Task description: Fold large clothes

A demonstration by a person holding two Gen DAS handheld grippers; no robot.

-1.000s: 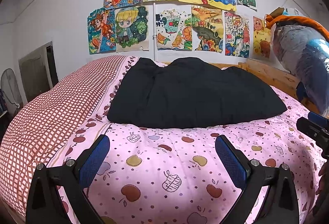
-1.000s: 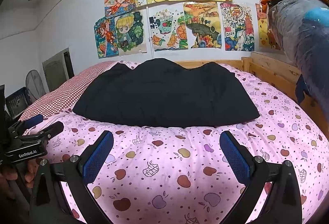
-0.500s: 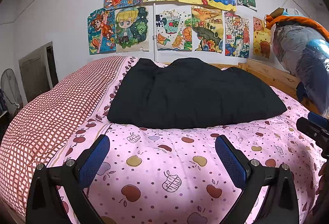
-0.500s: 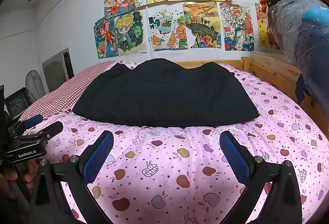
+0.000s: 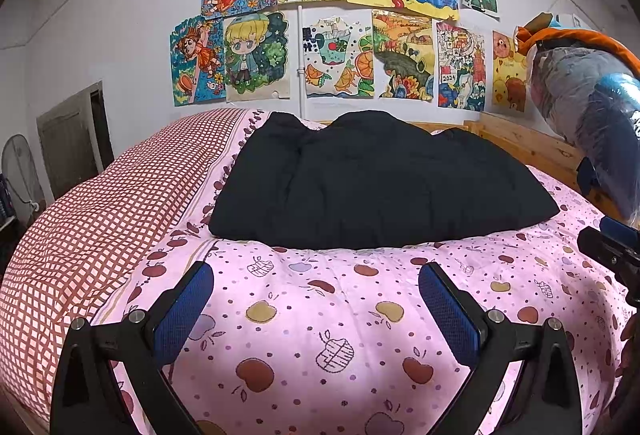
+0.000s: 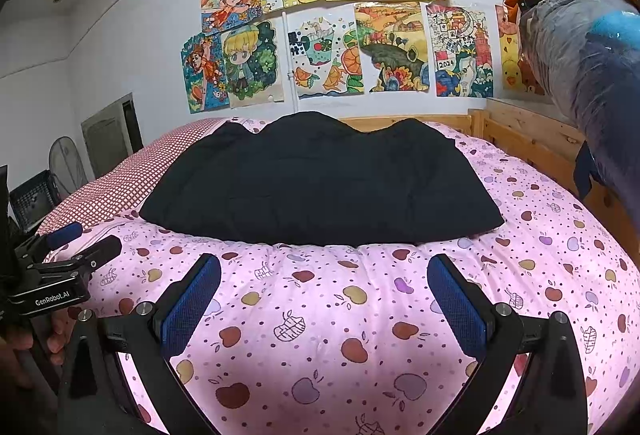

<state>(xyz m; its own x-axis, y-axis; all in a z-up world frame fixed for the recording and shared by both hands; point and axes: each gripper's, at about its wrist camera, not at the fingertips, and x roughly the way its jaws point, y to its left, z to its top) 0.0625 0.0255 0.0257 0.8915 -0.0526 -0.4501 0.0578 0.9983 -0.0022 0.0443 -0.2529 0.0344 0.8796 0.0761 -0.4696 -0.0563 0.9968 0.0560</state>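
Note:
A large black garment lies spread flat on the far half of a bed with a pink fruit-print cover. My left gripper hangs open above the near part of the cover, short of the garment's front hem, with nothing between its blue pads. My right gripper is likewise open and empty, at about the same distance from the hem. The left gripper's body shows at the left edge of the right wrist view, and the right one's at the right edge of the left wrist view.
A red-and-white checked quilt runs along the bed's left side. A wooden bed rail borders the right, with a plastic-wrapped bundle hanging above it. Drawings cover the wall behind. A fan and crate stand at far left.
Hardly anything has changed; both grippers hold nearly still, open, in front of the black garment.

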